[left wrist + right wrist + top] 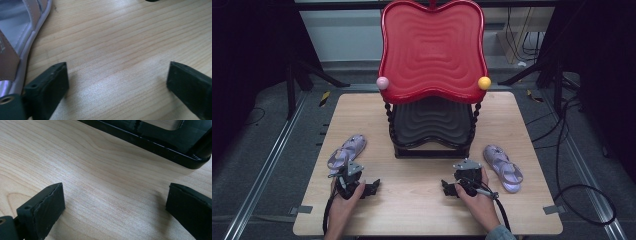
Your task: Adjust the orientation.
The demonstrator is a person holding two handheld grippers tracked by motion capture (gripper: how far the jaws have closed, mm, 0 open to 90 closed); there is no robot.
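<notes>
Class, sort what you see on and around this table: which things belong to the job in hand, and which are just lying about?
In the job: left sandal, right sandal, two-tier rack, both open tools.
Lying about: pink ball, yellow ball, floor cables.

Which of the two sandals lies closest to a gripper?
The left sandal, right beside the left gripper; the right sandal lies clearly apart from the right gripper.

Your left gripper point(373, 187): black body, grey three-cornered plate on top, black cable trailing back along your forearm.
Your right gripper point(447, 188): same black build, grey plate, black cable.
Your jaws: matte black rectangular blocks; a small screw hole in one.
Your sleeve point(500, 234): grey-blue cuff at your right wrist.
</notes>
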